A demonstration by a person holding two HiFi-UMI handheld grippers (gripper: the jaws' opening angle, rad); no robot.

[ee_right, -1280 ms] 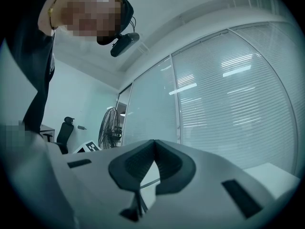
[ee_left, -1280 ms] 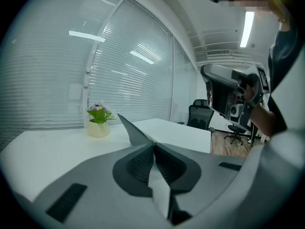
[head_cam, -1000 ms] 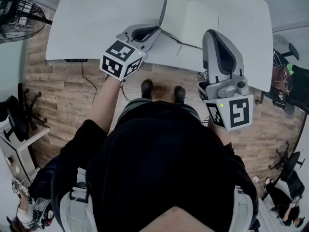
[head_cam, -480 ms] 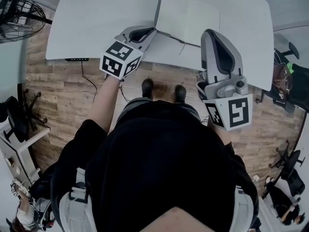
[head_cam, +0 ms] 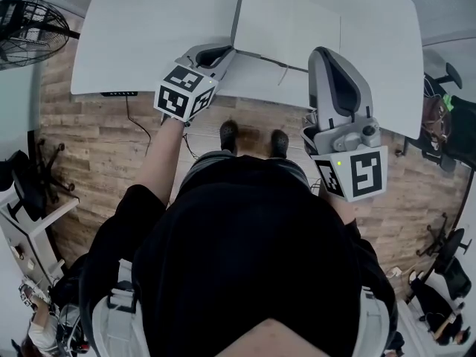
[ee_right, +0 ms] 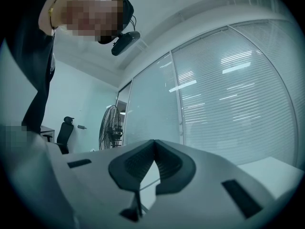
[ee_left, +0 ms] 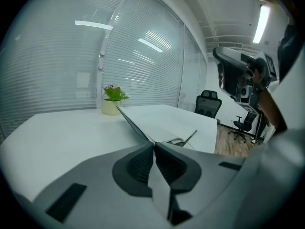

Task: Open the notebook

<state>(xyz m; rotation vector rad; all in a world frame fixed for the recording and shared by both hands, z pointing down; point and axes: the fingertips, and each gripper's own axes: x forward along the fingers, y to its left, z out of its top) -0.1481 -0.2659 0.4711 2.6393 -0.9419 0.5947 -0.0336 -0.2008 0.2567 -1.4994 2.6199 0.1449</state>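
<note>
The notebook (head_cam: pixel 290 32) lies on the white table (head_cam: pixel 141 28) with its pale cover raised and swung towards the left. My left gripper (head_cam: pixel 227 51) is shut on the near edge of that cover. In the left gripper view the dark cover edge (ee_left: pixel 134 123) runs up and left from my left gripper (ee_left: pixel 154 145), and the pages (ee_left: pixel 171 123) lie to its right. A thin dark strap (ee_left: pixel 190 137) lies across the near page. My right gripper (head_cam: pixel 326 52) hangs over the table's near edge, right of the notebook. It is shut with nothing in it, as the right gripper view (ee_right: pixel 153 142) shows.
A potted plant (ee_left: pixel 113 100) stands at the far side of the table by the blinds. Office chairs (ee_left: pixel 208 107) stand on the wooden floor to the right. A floor fan (head_cam: pixel 26 19) is off the table's left end. The person's feet (head_cam: pixel 251 136) are at the table's near edge.
My left gripper has moved left and a little down with the cover in it. The cover has swung further left, showing more page. The right gripper has stayed put.
</note>
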